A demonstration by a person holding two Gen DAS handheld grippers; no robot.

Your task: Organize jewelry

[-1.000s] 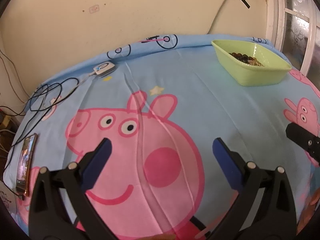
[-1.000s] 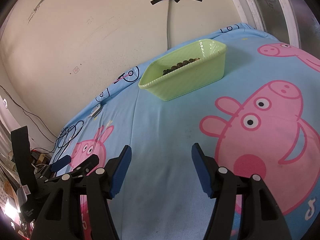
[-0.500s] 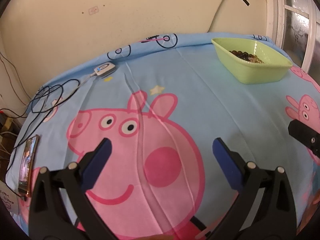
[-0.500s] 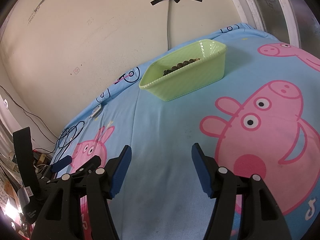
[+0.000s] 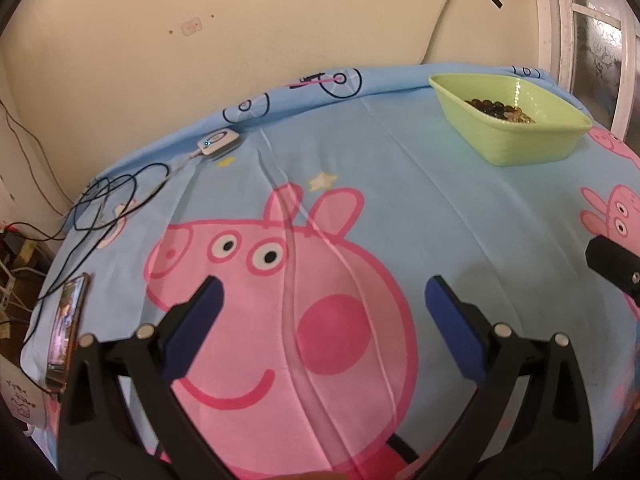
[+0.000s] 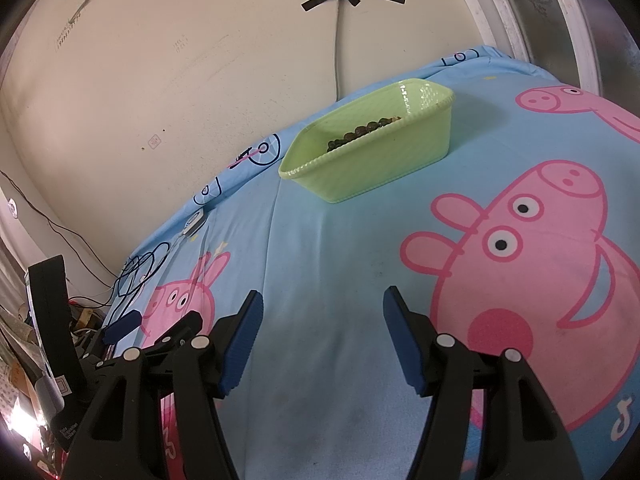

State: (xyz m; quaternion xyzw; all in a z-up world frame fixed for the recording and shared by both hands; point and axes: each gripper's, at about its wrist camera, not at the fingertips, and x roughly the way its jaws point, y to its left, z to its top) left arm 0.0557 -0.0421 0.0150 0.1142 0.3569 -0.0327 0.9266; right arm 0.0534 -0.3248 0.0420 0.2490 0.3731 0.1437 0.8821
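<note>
A light green plastic tub [image 5: 516, 136] [image 6: 372, 160] sits at the far side of a blue cartoon-pig bedsheet [image 5: 400, 184] [image 6: 328, 264]. Dark and amber beaded jewelry [image 5: 498, 109] [image 6: 360, 133] lies inside the tub. My left gripper [image 5: 324, 292] hovers open over the big pink pig print, nothing between its blue pads. In the right wrist view my right gripper [image 6: 322, 306] is open too, low over bare sheet well short of the tub. The other tool's black body shows at the right edge of the left wrist view [image 5: 616, 266] and at the left of the right wrist view [image 6: 120, 326].
A small white device with a blue light [image 5: 218, 142] lies near the sheet's far left edge, with tangled black cables [image 5: 108, 200] trailing from it. A phone [image 5: 66, 330] rests at the left edge. A cream wall rises behind; a window frame [image 5: 560, 20] stands at the right.
The left wrist view has shifted slightly, so the tub sits a little higher and further right. Both grippers stay open and the right view is nearly unchanged.
</note>
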